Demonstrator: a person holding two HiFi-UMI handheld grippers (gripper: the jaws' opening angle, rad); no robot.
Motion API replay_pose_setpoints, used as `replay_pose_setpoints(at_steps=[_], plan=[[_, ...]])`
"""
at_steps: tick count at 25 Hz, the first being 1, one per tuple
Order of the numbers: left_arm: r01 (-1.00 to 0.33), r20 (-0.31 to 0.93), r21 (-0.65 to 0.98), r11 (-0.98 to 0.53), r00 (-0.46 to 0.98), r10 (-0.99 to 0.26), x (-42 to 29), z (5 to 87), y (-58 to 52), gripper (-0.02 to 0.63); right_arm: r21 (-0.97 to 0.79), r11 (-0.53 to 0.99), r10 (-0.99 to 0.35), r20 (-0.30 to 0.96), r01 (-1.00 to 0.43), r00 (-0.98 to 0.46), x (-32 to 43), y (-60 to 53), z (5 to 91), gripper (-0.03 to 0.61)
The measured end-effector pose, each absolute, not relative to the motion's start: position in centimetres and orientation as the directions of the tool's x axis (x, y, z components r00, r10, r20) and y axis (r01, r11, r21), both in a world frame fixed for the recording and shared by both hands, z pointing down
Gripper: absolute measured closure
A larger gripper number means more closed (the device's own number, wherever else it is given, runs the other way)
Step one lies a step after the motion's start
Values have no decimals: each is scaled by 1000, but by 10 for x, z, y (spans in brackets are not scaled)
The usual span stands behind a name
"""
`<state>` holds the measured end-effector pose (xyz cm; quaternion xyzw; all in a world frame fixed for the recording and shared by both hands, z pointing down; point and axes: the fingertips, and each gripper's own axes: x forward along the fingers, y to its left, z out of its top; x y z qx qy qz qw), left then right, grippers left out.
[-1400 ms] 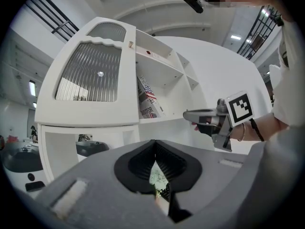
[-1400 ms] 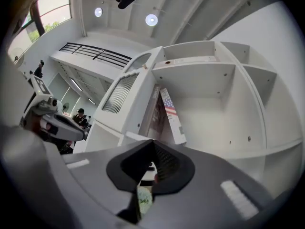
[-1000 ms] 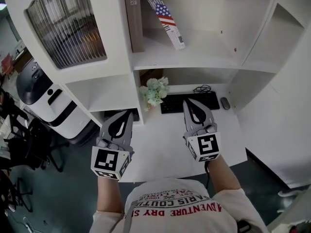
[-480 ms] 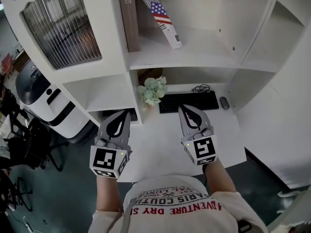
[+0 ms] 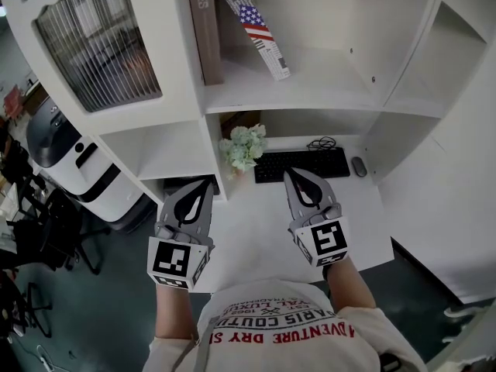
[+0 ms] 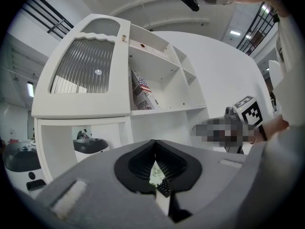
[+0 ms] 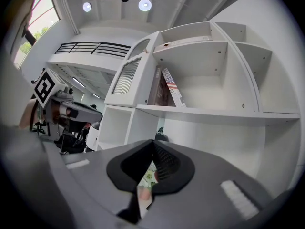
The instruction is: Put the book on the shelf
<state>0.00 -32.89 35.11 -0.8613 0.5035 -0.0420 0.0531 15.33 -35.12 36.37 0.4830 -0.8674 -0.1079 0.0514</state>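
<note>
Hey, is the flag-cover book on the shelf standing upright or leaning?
Leaning. The flag-cover book tilts, its top toward the upright brown book and its foot further out on the shelf.

The head camera sits up high and looks steeply down — it sees the desk (image 5: 256,235), the shelf (image 5: 325,84), the left gripper (image 5: 206,183) and the right gripper (image 5: 288,173) from above. Each gripper has its own camera, low and very close behind its jaws, looking level at the shelf. All three views share the shelf and the leaning flag book (image 5: 262,31) — each gripper camera also catches the other gripper at its edge.
</note>
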Motion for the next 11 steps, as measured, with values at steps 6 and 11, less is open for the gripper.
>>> replay_pose_setpoints(at_steps=[6, 11], plan=[[-867, 11, -133, -480, 483, -875, -4, 353, -326, 609, 205, 515, -843, -54, -832, -536, 152, -348, 357, 578], [-863, -11, -119, -492, 496, -868, -3, 350, -323, 609, 171, 494, -853, -96, -853, -513, 157, -350, 353, 578]])
